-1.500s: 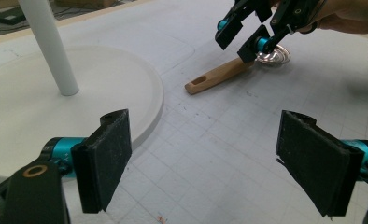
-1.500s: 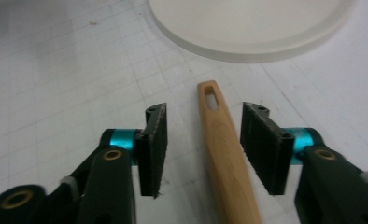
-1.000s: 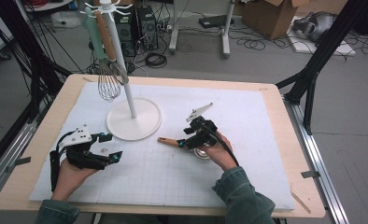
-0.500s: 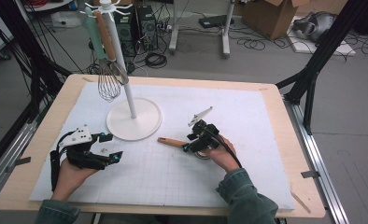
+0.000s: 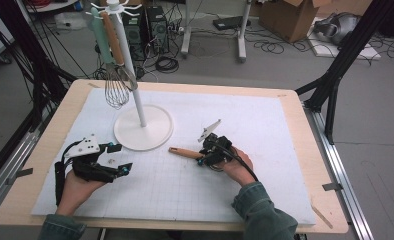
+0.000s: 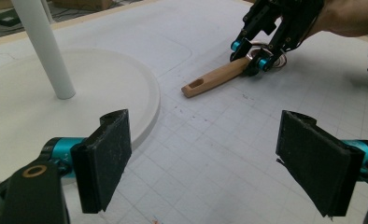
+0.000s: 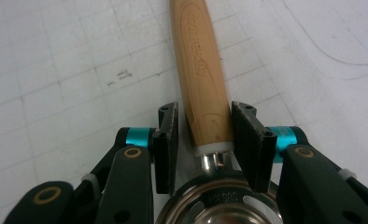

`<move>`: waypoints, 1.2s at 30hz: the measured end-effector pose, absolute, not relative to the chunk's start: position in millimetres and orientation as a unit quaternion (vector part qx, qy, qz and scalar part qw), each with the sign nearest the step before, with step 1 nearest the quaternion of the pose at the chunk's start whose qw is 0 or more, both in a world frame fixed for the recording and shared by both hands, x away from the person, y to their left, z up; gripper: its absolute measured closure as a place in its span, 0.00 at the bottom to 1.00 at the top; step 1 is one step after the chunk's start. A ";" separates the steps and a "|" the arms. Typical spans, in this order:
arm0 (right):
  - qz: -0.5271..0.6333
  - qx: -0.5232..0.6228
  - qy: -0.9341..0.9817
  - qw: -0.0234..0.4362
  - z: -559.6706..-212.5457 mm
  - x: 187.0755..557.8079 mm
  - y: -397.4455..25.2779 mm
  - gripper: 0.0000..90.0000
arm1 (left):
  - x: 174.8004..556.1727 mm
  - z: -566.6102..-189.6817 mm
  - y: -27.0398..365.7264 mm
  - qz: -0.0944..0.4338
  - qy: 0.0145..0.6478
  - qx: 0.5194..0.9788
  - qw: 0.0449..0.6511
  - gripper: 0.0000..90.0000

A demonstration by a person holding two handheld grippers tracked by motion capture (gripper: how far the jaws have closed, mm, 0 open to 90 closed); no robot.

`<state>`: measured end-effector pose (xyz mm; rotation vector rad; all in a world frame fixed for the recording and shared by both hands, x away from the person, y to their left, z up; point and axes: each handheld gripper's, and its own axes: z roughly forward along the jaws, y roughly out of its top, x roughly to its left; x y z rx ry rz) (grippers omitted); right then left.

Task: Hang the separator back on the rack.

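**Right gripper closes in on the wooden handle**

High view: the right gripper (image 5: pixel 203 159) has moved slightly nearer, over the strainer (image 5: pixel 187 153) lying right of the stand (image 5: pixel 144 128).

Right gripper view: jaws straddle the handle (image 7: pixel 201 70), not yet clenched.

Left gripper view: the left gripper (image 6: pixel 205 163) rests released.

The wooden handle (image 7: pixel 201 74) runs off the top edge of the right gripper view, so its far end is cut off there. Below it, the utensil's metal head (image 7: pixel 219 205) is cropped by the bottom edge and partly covered by the right gripper (image 7: pixel 204 140); what kind of utensil it is cannot be told.
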<state>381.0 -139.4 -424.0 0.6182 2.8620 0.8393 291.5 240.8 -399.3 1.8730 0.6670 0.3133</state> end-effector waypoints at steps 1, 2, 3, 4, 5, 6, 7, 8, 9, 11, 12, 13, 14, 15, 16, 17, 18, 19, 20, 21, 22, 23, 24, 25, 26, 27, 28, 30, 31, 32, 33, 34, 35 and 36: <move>0.272 0.201 0.940 0.052 -423.5 380.6 -138.9 0.72 | 291.6 -399.2 241.0 0.131 0.279 0.787 0.535 0.21; 0.271 0.198 0.940 0.057 -423.9 380.0 -138.2 0.72 | 291.7 -399.2 241.1 0.131 0.279 0.786 0.535 0.21; 0.268 0.198 0.941 0.060 -423.5 378.9 -137.1 0.72 | 292.0 -399.3 241.1 0.130 0.278 0.786 0.536 0.21; 0.265 0.197 0.942 0.063 -423.3 378.2 -136.6 0.73 | 292.0 -399.4 241.0 0.129 0.279 0.786 0.536 0.21; 0.263 0.196 0.942 0.066 -423.0 377.6 -136.1 0.73 | 291.7 -399.5 240.5 0.128 0.279 0.786 0.537 0.21; 0.263 0.195 0.943 0.068 -423.0 377.2 -135.8 0.73 | 291.7 -399.6 240.3 0.128 0.279 0.786 0.537 0.21; 0.262 0.195 0.943 0.069 -422.8 376.9 -135.6 0.73 | 291.6 -399.6 240.3 0.128 0.280 0.785 0.537 0.21; 0.260 0.195 0.943 0.068 -422.3 376.5 -135.2 0.74 | 291.6 -399.5 240.4 0.128 0.280 0.786 0.537 0.21; 0.258 0.190 0.945 0.069 -421.5 376.4 -135.0 0.75 | 291.4 -399.4 240.6 0.128 0.280 0.785 0.537 0.21; 0.257 0.185 0.946 0.067 -420.0 376.1 -135.2 0.76 | 291.6 -399.1 241.3 0.128 0.279 0.786 0.537 0.21; 0.258 0.186 0.947 0.058 -419.2 376.7 -135.7 0.76 | 291.7 -399.1 241.3 0.128 0.279 0.785 0.538 0.21; 0.257 0.185 0.947 0.056 -418.8 376.9 -135.9 0.76 | 291.7 -399.2 241.3 0.128 0.280 0.785 0.538 0.21; 0.256 0.185 0.947 0.054 -418.7 376.7 -135.8 0.76 | 292.0 -399.2 241.4 0.128 0.279 0.785 0.538 0.21; 0.257 0.185 0.947 0.054 -418.9 376.9 -135.9 0.76 | 292.1 -399.3 241.3 0.128 0.280 0.784 0.539 0.21; 0.257 0.188 0.946 0.052 -419.7 377.0 -136.2 0.76 | 292.3 -399.3 241.5 0.128 0.279 0.785 0.538 0.21; 0.258 0.190 0.946 0.050 -420.2 377.4 -136.4 0.75 | 292.6 -399.6 241.1 0.128 0.279 0.785 0.538 0.21; 0.257 0.194 0.945 0.050 -421.6 377.9 -136.2 0.74 | 292.6 -399.8 240.8 0.128 0.280 0.785 0.538 0.21; 0.257 0.196 0.945 0.049 -422.0 378.3 -136.2 0.74 | 292.6 -399.9 240.7 0.126 0.279 0.785 0.538 0.21; 0.256 0.197 0.945 0.046 -421.8 378.5 -136.0 0.74 | 292.5 -399.9 240.5 0.126 0.280 0.785 0.538 0.21; 0.254 0.197 0.946 0.045 -421.5 378.8 -135.8 0.74 | 292.5 -399.9 240.2 0.126 0.280 0.785 0.538 0.21; 0.252 0.197 0.946 0.045 -421.5 379.5 -135.6 0.74 | 292.5 -399.7 240.2 0.127 0.279 0.786 0.537 0.21; 0.253 0.201 0.946 0.042 -421.7 379.6 -135.4 0.74 | 292.6 -399.5 239.9 0.126 0.279 0.785 0.538 0.21; 0.253 0.202 0.945 0.041 -421.6 380.0 -135.5 0.74 | 292.6 -399.4 239.9 0.127 0.279 0.785 0.539 0.21; 0.251 0.201 0.946 0.042 -421.5 380.1 -135.2 0.75 | 292.5 -399.3 240.0 0.126 0.280 0.784 0.539 0.21; 0.250 0.199 0.946 0.044 -421.4 379.7 -134.6 0.75 | 292.3 -399.0 240.1 0.128 0.279 0.784 0.540 0.21; 0.247 0.196 0.948 0.047 -420.8 379.6 -134.1 0.75 | 292.1 -398.8 240.2 0.127 0.279 0.784 0.540 0.21; 0.247 0.192 0.949 0.047 -420.7 379.8 -133.8 0.75 | 291.9 -398.5 240.5 0.127 0.279 0.783 0.540 0.21; 0.244 0.189 0.950 0.047 -419.9 379.4 -133.3 0.76 | 291.6 -397.8 240.9 0.126 0.277 0.783 0.543 0.21; 0.246 0.187 0.950 0.045 -419.3 379.5 -133.6 0.77 | 291.5 -397.9 241.1 0.125 0.279 0.781 0.545 0.21; 0.250 0.188 0.949 0.039 -418.7 380.4 -134.6 0.77 | 291.7 -397.9 241.3 0.125 0.279 0.780 0.546 0.21; 0.254 0.192 0.947 0.033 -418.4 380.7 -135.7 0.78 | 292.0 -397.9 241.5 0.125 0.279 0.781 0.545 0.21; 0.259 0.192 0.946 0.029 -417.7 381.3 -136.9 0.78 | 292.2 -398.2 241.5 0.126 0.279 0.781 0.544 0.21; 0.263 0.195 0.945 0.025 -417.4 381.4 -137.7 0.78 | 292.3 -398.5 241.5 0.125 0.280 0.780 0.545 0.21; 0.264 0.193 0.945 0.024 -416.8 381.2 -138.1 0.78 | 292.5 -398.7 241.6 0.124 0.280 0.781 0.545 0.21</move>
